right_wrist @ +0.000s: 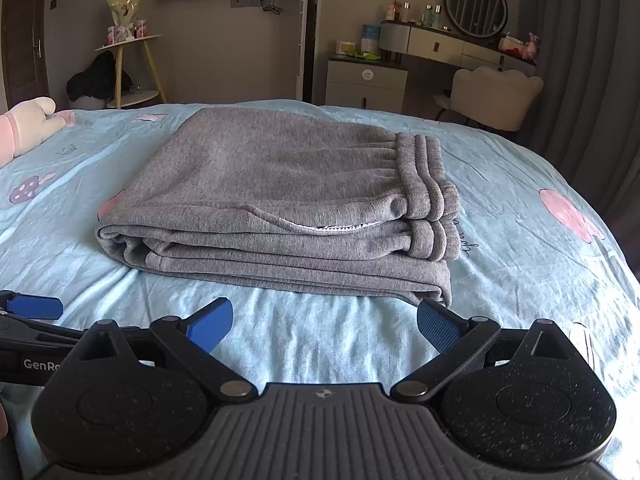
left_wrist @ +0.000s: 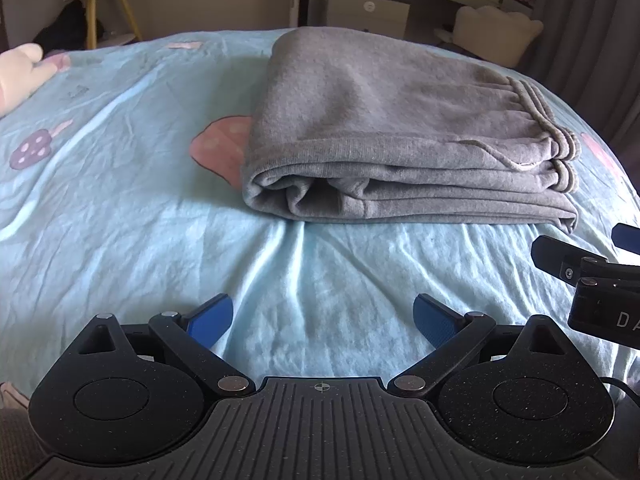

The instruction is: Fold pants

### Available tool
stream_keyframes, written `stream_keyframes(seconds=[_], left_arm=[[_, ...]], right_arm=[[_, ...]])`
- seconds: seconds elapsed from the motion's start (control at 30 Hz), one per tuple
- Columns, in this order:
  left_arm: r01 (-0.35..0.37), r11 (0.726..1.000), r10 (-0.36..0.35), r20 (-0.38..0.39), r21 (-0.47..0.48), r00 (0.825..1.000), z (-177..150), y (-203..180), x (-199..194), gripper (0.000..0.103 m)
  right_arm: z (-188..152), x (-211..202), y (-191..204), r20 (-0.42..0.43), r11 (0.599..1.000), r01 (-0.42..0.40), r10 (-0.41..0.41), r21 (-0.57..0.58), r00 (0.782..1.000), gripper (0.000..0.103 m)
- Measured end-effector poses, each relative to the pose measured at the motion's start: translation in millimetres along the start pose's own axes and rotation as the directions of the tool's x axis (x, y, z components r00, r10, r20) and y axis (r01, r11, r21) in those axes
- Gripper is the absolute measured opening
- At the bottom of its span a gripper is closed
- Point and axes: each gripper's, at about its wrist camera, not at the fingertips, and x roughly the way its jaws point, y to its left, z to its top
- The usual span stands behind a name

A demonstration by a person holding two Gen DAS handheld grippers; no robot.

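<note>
Pants folded, both grippers standing off

Left wrist view: gray pants (left_wrist: 400, 136) lying in a compact stack on the light-blue bedsheet (left_wrist: 120, 200), toward 1 o'clock from the camera. Long axis running roughly 9 to 3, elastic waistband (left_wrist: 536, 120) at the 3 o'clock end, rounded fold at the 9 o'clock end. Several layers showing along the near edge, so probably folded more than once. Left gripper (left_wrist: 324, 320) low at 6 o'clock, blue pads (left_wrist: 212, 320) spread wide, nothing between them, hovering over bare sheet well short of the cloth. Likely held back because no further fold looks needed. Part of the right gripper (left_wrist: 592, 272) poking in at 3 o'clock, near the stack's corner.

Right wrist view: same pants (right_wrist: 272, 192) now dead ahead at 12 o'clock, waistband (right_wrist: 424, 184) pointing to 2 o'clock, fold toward 9. Right gripper (right_wrist: 325, 328) spread open and empty, its right pad just beside the stack's near corner; contact there impossible to tell. Left gripper's blue tip (right_wrist: 36, 306) at 9 o'clock. Pink plush toy (right_wrist: 28, 124) at 10 o'clock, well apart. Task judged essentially complete; at most a squaring-up of edges remaining.
</note>
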Motion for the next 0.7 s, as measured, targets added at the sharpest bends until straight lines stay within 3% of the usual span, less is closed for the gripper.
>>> stream_keyframes(seconds=[0.7], left_arm=[[0.007, 1.0, -0.007, -0.002, -0.011, 1.0, 0.5, 0.5, -0.6, 0.1]], right_arm=[[-0.1, 0.4, -1.5, 0.0, 1.0, 0.0, 0.0, 0.006, 1.0, 0.099]])
